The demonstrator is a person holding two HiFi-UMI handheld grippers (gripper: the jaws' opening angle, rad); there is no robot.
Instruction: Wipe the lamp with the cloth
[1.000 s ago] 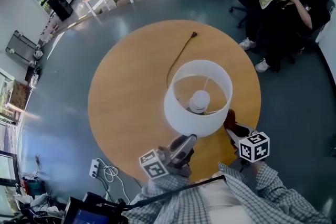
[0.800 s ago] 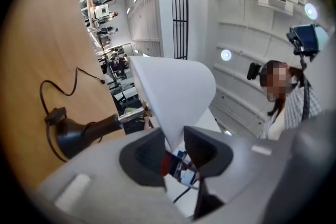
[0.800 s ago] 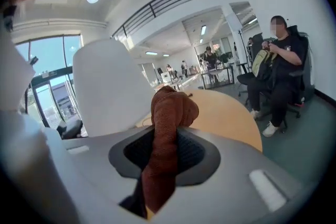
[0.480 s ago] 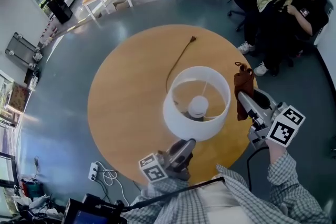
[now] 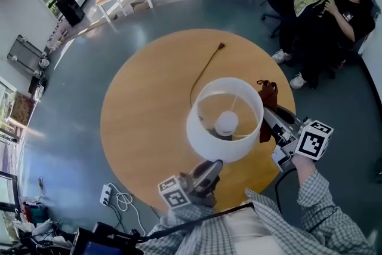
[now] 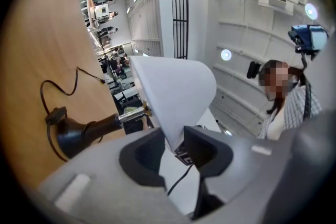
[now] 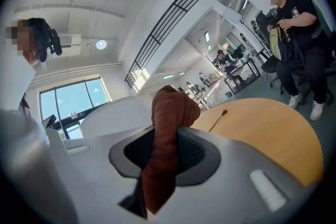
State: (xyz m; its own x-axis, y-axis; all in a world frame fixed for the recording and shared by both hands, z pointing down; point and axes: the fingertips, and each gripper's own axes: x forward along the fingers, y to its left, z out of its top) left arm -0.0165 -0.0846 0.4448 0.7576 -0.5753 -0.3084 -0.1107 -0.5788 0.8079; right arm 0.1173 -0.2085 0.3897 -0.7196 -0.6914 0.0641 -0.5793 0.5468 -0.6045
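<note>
The round table (image 5: pixel 143 104) hasn't shifted, and the lamp (image 5: pixel 225 119) stands on it right of centre, where it stood a second ago, its white shade (image 6: pixel 173 92) open-topped below you. Your left tongs (image 5: pixel 213 164) haven't budged either: in the left gripper view they're pinched onto the near rim of the shade, the thin white edge caught between the pads.

The change is all on your right. A second ago the right tongs (image 5: pixel 267 111) sat low at the table's near edge, tucked by the shade's near right side. Now they're lifted and swung out to the shade's right, and they're closer to it than half a second ago. They're clamped on the brown cloth (image 5: pixel 267 101), which bunches above the pads and trails below them. It hangs just beside the shade's right rim; touching or not, you can't tell from here.

Count: one table, one lamp, two tongs, one cloth, and one cord (image 5: pixel 206 68) running to the table's far side.
</note>
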